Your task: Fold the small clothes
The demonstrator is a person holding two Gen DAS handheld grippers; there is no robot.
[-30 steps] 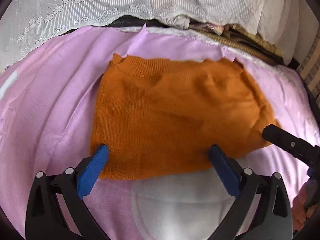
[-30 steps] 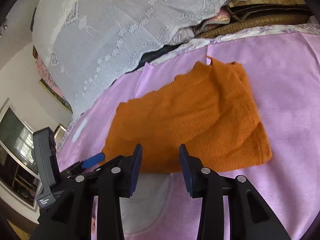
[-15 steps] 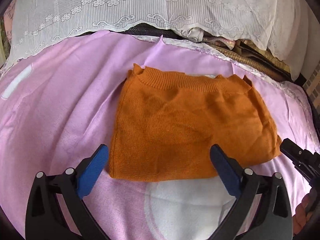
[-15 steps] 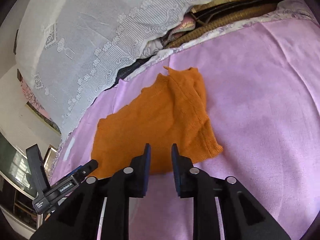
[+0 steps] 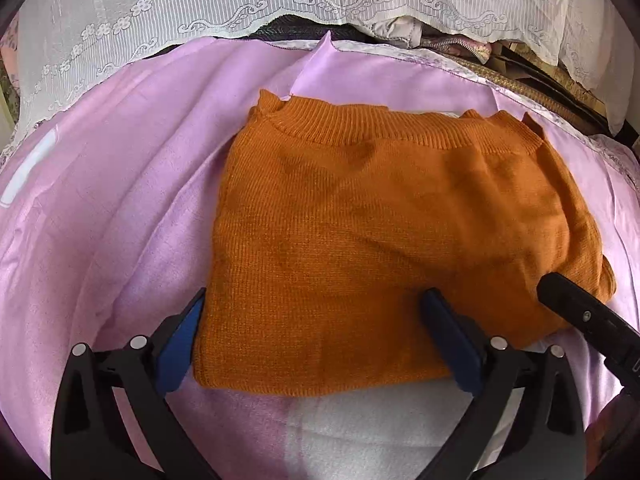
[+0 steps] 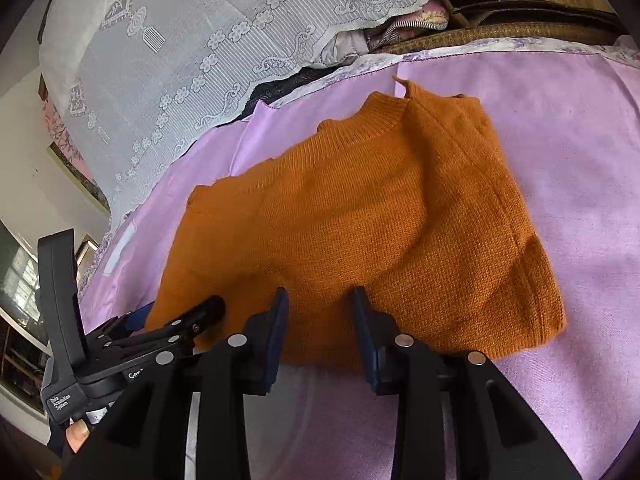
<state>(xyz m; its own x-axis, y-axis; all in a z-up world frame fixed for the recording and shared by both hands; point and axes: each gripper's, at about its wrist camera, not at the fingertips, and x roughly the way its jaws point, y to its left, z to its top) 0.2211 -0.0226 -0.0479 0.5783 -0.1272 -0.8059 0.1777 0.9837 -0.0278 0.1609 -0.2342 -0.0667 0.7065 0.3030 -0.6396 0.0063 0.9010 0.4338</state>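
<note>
One orange knit sweater (image 5: 384, 240), folded, on one pink sheet (image 5: 120, 200); two grippers at the sweater's near hem, left gripper (image 5: 320, 336) and right gripper (image 6: 320, 332); one white lace cloth (image 5: 200, 8) beyond the sweater's collar.

Left wrist view: close above orange sweater (image 5: 384, 232) near hem, facing collar. Right wrist view: same near side, angled leftward. Both share sweater (image 6: 360, 220).

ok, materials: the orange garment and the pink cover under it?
Orange garment: knit, probably wool or acrylic; visible stitch rows and a ribbed collar, matte, slightly fuzzy. Pink cover: thin woven fabric with a faint sheen and soft creases; fibre unclear.
</note>
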